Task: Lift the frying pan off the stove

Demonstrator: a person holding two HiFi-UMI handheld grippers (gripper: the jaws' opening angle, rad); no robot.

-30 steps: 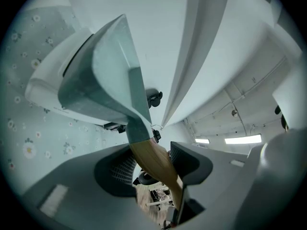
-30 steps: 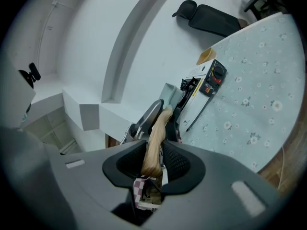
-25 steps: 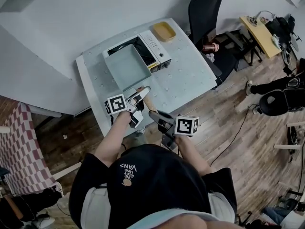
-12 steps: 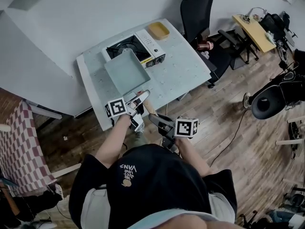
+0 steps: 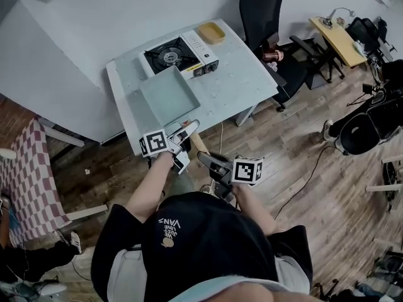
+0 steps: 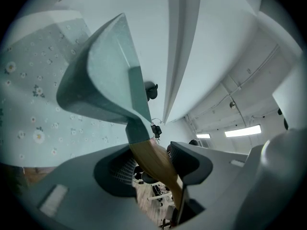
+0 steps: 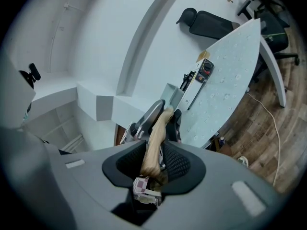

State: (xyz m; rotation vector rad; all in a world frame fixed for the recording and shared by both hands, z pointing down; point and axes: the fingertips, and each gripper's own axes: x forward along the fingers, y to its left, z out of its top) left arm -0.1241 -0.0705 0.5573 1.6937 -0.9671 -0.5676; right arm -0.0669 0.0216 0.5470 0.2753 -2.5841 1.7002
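Observation:
A square teal frying pan [image 5: 165, 97] hangs over the near half of the white table [image 5: 245, 80], away from the portable gas stove [image 5: 179, 54], whose burner is uncovered. Both grippers are shut on the pan's wooden handle [image 5: 196, 142]. My left gripper [image 5: 185, 131] grips it near the pan, and my right gripper [image 5: 208, 159] grips it further back. In the left gripper view the pan [image 6: 103, 75] fills the centre, with the handle [image 6: 152, 159] running down between the jaws of the left gripper [image 6: 153, 169]. In the right gripper view the right gripper [image 7: 156, 163] clamps the handle [image 7: 157, 133].
A yellow dish [image 5: 211, 33] sits behind the stove at the table's far corner. A black office chair [image 5: 261, 11] and a copper-coloured object [image 5: 272, 56] stand to the right of the table. A wooden desk [image 5: 337, 39] stands at far right, and a checkered cloth [image 5: 25, 181] lies at left.
The pan has come off the stove toward me, held by both grippers, and the burner is now uncovered. The table looks further away as I step back.

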